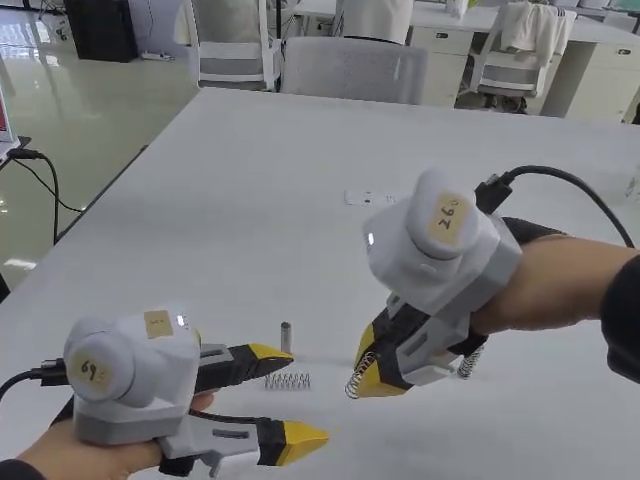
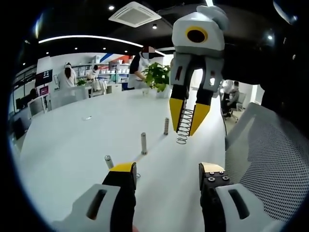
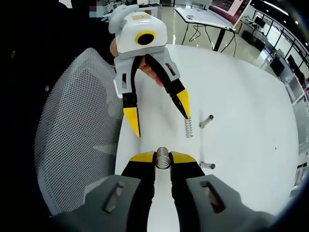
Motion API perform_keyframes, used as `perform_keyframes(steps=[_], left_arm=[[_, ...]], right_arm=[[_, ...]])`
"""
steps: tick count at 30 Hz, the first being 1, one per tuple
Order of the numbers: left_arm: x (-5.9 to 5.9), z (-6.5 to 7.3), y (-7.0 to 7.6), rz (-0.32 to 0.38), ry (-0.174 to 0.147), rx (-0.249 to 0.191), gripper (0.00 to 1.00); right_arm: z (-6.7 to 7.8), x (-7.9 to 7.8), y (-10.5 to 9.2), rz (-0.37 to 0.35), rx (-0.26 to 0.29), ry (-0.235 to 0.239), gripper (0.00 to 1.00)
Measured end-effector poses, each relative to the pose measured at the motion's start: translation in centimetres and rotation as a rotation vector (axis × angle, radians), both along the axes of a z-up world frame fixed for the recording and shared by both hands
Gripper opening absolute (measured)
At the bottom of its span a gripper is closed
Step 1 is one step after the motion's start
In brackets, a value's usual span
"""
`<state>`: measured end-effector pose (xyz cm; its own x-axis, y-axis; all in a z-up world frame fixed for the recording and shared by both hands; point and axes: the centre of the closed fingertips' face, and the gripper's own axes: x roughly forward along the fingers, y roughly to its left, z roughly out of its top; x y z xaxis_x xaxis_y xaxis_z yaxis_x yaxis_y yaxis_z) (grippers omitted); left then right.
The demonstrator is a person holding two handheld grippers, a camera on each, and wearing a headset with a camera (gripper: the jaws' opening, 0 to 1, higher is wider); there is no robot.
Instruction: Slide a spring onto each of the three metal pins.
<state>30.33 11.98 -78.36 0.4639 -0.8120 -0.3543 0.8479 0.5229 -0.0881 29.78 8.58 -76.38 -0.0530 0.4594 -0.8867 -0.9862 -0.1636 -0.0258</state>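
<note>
My right gripper (image 1: 362, 382) hangs just above the white table (image 1: 250, 200), shut on a steel spring (image 1: 358, 375) that dangles from its yellow tips; its own view has the spring (image 3: 162, 158) end-on between the jaws. My left gripper (image 1: 290, 397) is open at the near edge. Between its tips lies a loose spring (image 1: 288, 381), with a bare metal pin (image 1: 286, 336) upright just beyond. The left gripper view has two bare pins (image 2: 143, 143) (image 2: 109, 161) and a third (image 2: 166, 125) that looks ribbed, as if it carries a spring. Behind the right gripper is another spring (image 1: 467, 362).
A small white label (image 1: 365, 197) lies mid-table. Grey chairs (image 1: 350, 70) stand at the far edge, with desks behind. A mesh chair back (image 3: 72, 125) is close beside the table. Cables (image 1: 560, 185) trail from both grippers. People stand far off in the room.
</note>
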Motion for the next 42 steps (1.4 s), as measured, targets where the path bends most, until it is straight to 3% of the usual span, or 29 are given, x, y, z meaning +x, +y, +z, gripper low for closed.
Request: perform_keyframes(steps=[18,42], left_arm=[[1.1,-0.5,2.7,0.101,0.006,0.008,0.64],[1.1,-1.0,3.3,0.126,0.011,0.011,0.68]], right_arm=[[0.2,1.3,-1.0,-0.024,-0.021,-0.015,0.13],[0.1,4.4,-2.8,-0.058,-0.076,-0.048,0.13]])
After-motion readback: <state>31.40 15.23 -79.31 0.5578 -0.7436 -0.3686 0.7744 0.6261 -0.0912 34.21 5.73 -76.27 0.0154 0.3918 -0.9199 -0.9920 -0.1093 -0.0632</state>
